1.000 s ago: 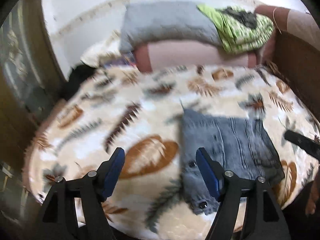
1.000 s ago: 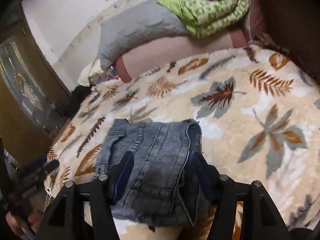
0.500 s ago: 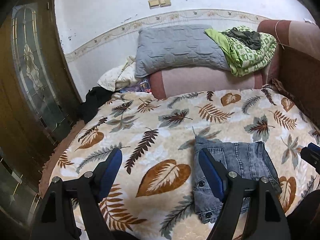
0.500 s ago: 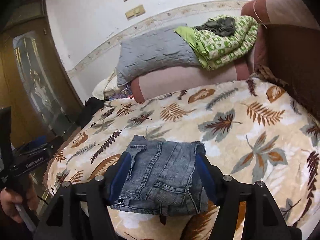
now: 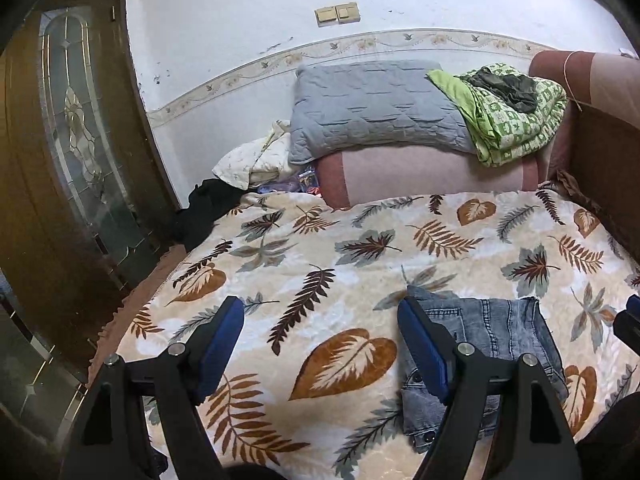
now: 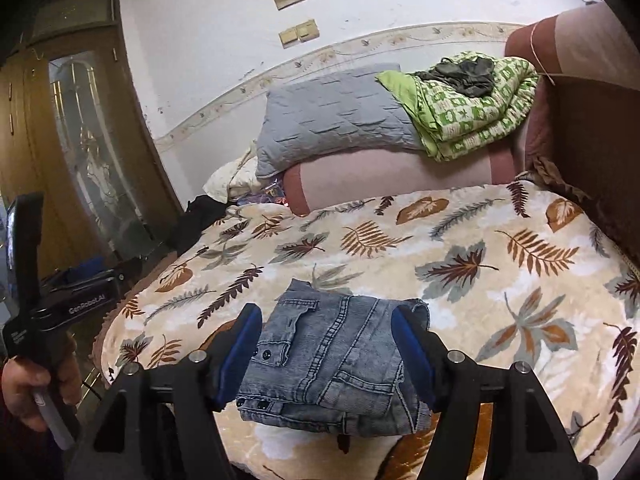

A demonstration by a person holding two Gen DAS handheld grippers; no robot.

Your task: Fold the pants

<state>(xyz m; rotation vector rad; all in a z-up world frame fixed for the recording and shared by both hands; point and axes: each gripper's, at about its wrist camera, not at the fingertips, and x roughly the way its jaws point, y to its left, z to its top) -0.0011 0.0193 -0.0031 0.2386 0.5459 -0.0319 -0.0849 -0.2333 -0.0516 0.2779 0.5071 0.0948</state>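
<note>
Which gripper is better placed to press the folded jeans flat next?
Right gripper, probably: its open fingers frame the folded jeans. Left gripper is open over bare blanket, jeans off to its right.

Black claw (image 5: 320,344) arms, blue pads (image 5: 420,350), silver screws (image 5: 464,347)

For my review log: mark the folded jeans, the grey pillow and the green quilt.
folded jeans (image 6: 340,364), right wrist view, middle of top layer.
grey pillow (image 5: 372,108), left wrist view, centre of face.
green quilt (image 6: 468,116), right wrist view, patterned side.
</note>
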